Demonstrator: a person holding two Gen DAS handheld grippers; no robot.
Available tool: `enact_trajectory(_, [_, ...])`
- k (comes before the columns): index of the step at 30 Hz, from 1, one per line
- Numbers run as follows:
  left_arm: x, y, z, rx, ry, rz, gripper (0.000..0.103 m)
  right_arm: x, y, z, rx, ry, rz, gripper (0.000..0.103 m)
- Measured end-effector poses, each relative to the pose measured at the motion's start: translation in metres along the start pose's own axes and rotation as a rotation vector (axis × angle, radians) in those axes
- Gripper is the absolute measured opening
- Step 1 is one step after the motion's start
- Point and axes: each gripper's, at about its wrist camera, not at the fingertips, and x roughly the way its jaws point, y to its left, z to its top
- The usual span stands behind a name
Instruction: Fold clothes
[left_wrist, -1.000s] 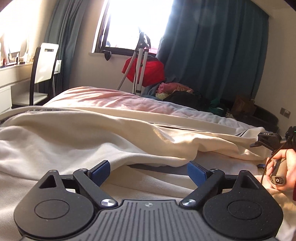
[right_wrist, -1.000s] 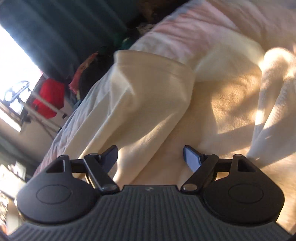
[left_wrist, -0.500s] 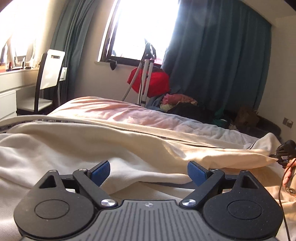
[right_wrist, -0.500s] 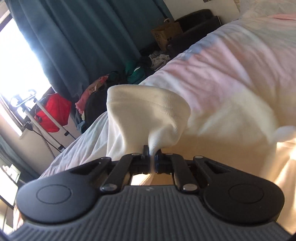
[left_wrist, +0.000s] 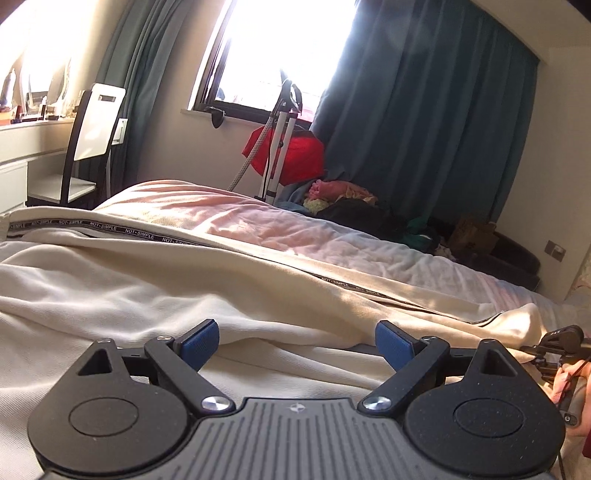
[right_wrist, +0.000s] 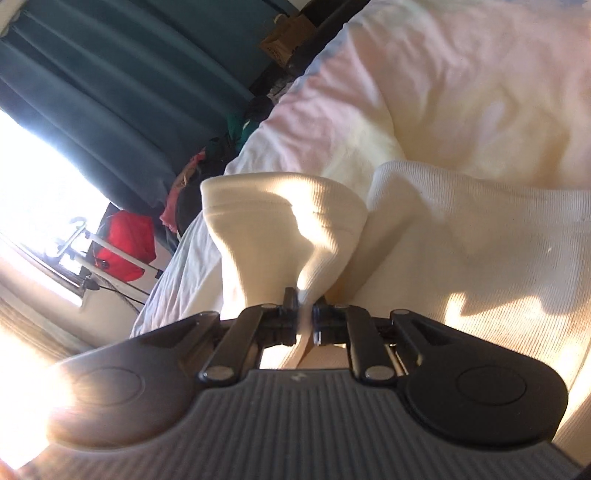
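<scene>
Left wrist view: the bed (left_wrist: 369, 254), with a pale pink and white cover, fills the middle of the room, and a cream garment (left_wrist: 155, 295) lies spread across its near side, a black band with small lettering running along one edge. Behind the bed hang dark teal curtains (left_wrist: 424, 129) beside a bright window (left_wrist: 280, 48). A white chair (left_wrist: 92, 136) stands at the left near a white bench (left_wrist: 22, 147). A red bag (left_wrist: 295, 155) and a heap of clothes (left_wrist: 343, 195) sit on the floor past the bed. The left hand-held gripper (left_wrist: 295, 345) is low over the garment with its blue-padded fingers spread wide, nothing between them. At the far right edge a hand (left_wrist: 576, 384) shows around a dark tool.

In the right wrist view, tilted, the right hand-held gripper (right_wrist: 304, 314) is pressed together on a ribbed end of the garment (right_wrist: 288, 221), which rises bunched from the fingers above the bed.
</scene>
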Motion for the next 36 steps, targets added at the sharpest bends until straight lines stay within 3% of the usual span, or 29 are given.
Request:
enact_trajectory(3, [0.009, -0.005, -0.004, 0.032, 0.01, 0.015, 0.094, 0.001, 0.002, 0.0, 0.029, -0.012, -0.009, 0.022])
enact_trajectory(5, [0.019, -0.006, -0.007, 0.042, 0.025, 0.02, 0.094, -0.004, 0.004, 0.0, 0.026, -0.061, -0.032, 0.037])
enact_trajectory(8, [0.033, -0.008, -0.011, 0.058, 0.047, 0.028, 0.094, -0.014, 0.008, -0.001, 0.018, -0.141, -0.068, 0.067])
enact_trajectory(10, [0.043, -0.008, -0.014, 0.06, 0.063, 0.03, 0.094, -0.02, 0.014, -0.001, -0.018, -0.194, -0.097, 0.077])
enact_trajectory(15, [0.057, -0.008, -0.019, 0.077, 0.074, 0.024, 0.094, -0.036, 0.043, 0.004, -0.247, -0.305, -0.113, 0.077])
enact_trajectory(17, [0.06, -0.01, -0.021, 0.101, 0.07, 0.014, 0.094, -0.026, 0.062, 0.016, -0.339, -0.294, -0.105, 0.077])
enact_trajectory(21, [0.071, -0.014, -0.026, 0.128, 0.084, 0.007, 0.095, 0.013, 0.106, 0.039, -0.511, -0.234, -0.085, 0.077])
enact_trajectory(24, [0.081, -0.013, -0.025, 0.117, 0.096, 0.005, 0.095, 0.056, 0.141, 0.052, -0.589, -0.066, -0.047, 0.075])
enact_trajectory(25, [0.083, -0.012, -0.025, 0.112, 0.098, 0.001, 0.095, 0.075, 0.154, 0.056, -0.603, 0.004, -0.065, 0.075])
enact_trajectory(29, [0.09, -0.007, -0.027, 0.089, 0.115, -0.012, 0.095, 0.144, 0.175, 0.055, -0.631, 0.188, -0.283, 0.074])
enact_trajectory(32, [0.093, -0.001, -0.027, 0.06, 0.122, -0.022, 0.095, 0.172, 0.167, 0.053, -0.618, 0.206, -0.458, 0.074])
enact_trajectory(34, [0.095, 0.002, -0.027, 0.042, 0.126, -0.028, 0.095, 0.174, 0.157, 0.054, -0.581, 0.202, -0.463, 0.074])
enact_trajectory(36, [0.096, 0.003, -0.028, 0.034, 0.128, -0.032, 0.096, 0.176, 0.149, 0.054, -0.553, 0.206, -0.449, 0.06])
